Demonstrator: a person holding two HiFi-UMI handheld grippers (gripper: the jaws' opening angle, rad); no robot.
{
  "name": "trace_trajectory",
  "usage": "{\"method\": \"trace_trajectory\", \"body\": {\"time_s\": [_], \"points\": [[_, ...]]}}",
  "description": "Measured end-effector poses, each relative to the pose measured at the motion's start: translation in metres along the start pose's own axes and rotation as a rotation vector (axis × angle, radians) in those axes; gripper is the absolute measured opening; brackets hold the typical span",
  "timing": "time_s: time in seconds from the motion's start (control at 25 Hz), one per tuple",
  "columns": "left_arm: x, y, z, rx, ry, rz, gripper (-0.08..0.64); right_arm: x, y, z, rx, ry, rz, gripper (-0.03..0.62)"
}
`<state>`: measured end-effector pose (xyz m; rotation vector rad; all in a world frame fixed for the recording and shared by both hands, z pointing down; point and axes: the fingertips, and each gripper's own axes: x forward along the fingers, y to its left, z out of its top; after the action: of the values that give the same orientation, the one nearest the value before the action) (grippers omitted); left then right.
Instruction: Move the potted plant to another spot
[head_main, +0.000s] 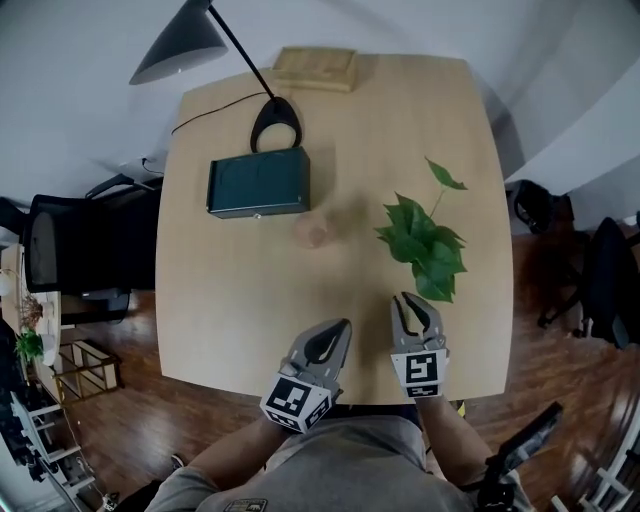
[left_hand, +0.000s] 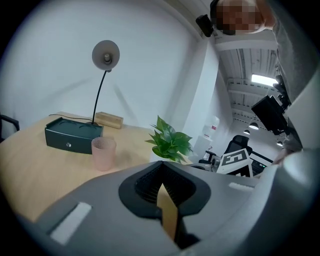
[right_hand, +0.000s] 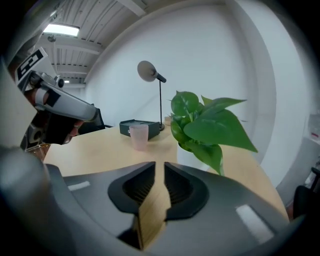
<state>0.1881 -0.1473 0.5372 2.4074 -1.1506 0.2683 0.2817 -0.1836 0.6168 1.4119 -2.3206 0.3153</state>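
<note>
Bright, even, diffuse light; no hard shadows. Ceiling strip light (right_hand: 62, 30) glares upper left in right gripper view, second strip light (left_hand: 265, 79) at right in left gripper view. Both gripper views: heavy fisheye, black rounded corners; left tongs (left_hand: 163, 163) & right tongs (right_hand: 160, 163) soft, out of focus up close. Head view: edges bent, surface (head_main: 230, 320) w/ faint shadows only.

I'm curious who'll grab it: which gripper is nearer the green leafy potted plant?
Right. The right gripper sits just short of the green leafy potted plant, tips near its leaves; the left gripper is farther away, to its left.
</note>
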Motion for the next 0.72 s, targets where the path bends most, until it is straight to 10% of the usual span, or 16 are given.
{"method": "trace_trajectory", "body": {"time_s": [0.08, 0.36, 0.72], "points": [[0.001, 0.004, -0.003, -0.005, 0.01, 0.005, -0.006, 0.009, -0.008, -0.006, 0.012, 0.02, -0.033, 0.198], [0.002, 0.012, -0.01, -0.014, 0.051, 0.007, -0.006, 0.042, -0.045, -0.017, 0.058, 0.052, -0.138, 0.425], [0.001, 0.021, -0.016, -0.017, 0.081, 0.028, -0.006, 0.082, -0.073, -0.008, 0.062, 0.018, -0.178, 0.517]]}}
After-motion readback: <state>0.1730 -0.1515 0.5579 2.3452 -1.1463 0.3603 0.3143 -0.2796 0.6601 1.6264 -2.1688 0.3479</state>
